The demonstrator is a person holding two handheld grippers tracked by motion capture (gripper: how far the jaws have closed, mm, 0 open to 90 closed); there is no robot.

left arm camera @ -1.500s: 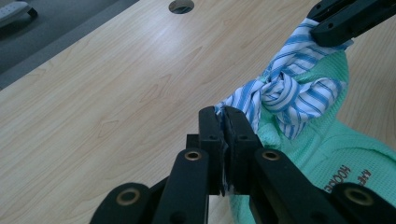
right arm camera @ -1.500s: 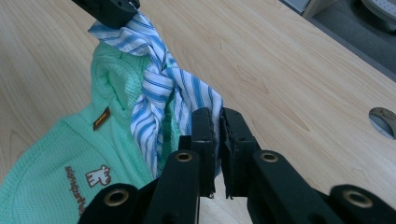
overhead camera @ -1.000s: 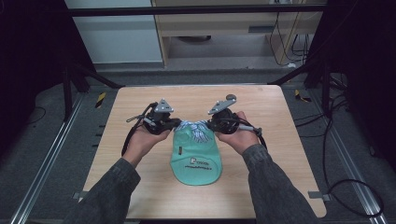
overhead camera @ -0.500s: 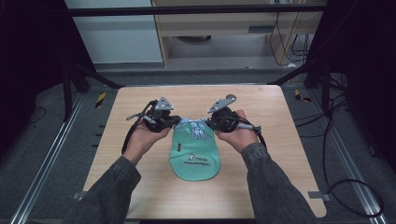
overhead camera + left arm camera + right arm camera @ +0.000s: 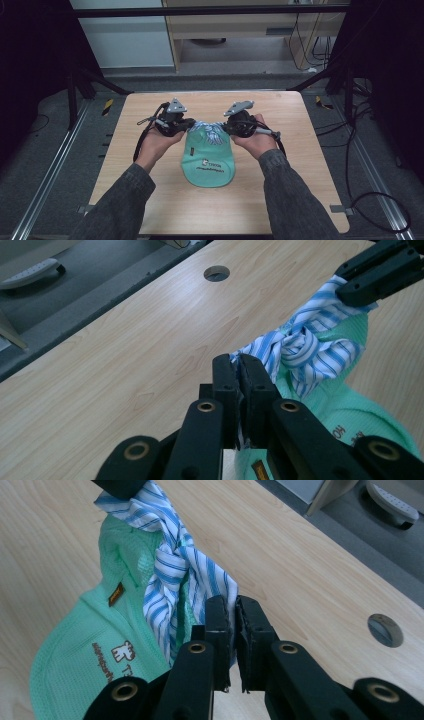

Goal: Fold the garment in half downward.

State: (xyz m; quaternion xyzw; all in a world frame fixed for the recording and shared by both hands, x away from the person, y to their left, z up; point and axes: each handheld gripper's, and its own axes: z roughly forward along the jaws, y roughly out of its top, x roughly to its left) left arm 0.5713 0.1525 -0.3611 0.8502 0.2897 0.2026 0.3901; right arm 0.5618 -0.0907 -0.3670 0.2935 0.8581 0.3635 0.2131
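Roughly, scene: green cap [image 5: 207, 162] flat on wooden counter [image 5: 300, 150], mid-centre, between both hands.
Striped cloth: blue-white fabric [image 5: 210, 131] bunched at cap's far edge, stretched between the grippers.
Left hand-held gripper [image 5: 239, 371]: jaws clamped on striped cloth's left end, just beside cap.
Right hand-held gripper [image 5: 232, 611]: jaws clenched on cloth's right end, cap alongside.
Counter hole [image 5: 217, 273]: beyond cap.

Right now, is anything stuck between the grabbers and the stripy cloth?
No. Nothing visible is in the way. The left gripper is shut on one end of the striped cloth and the right gripper on the other, above the green cap.
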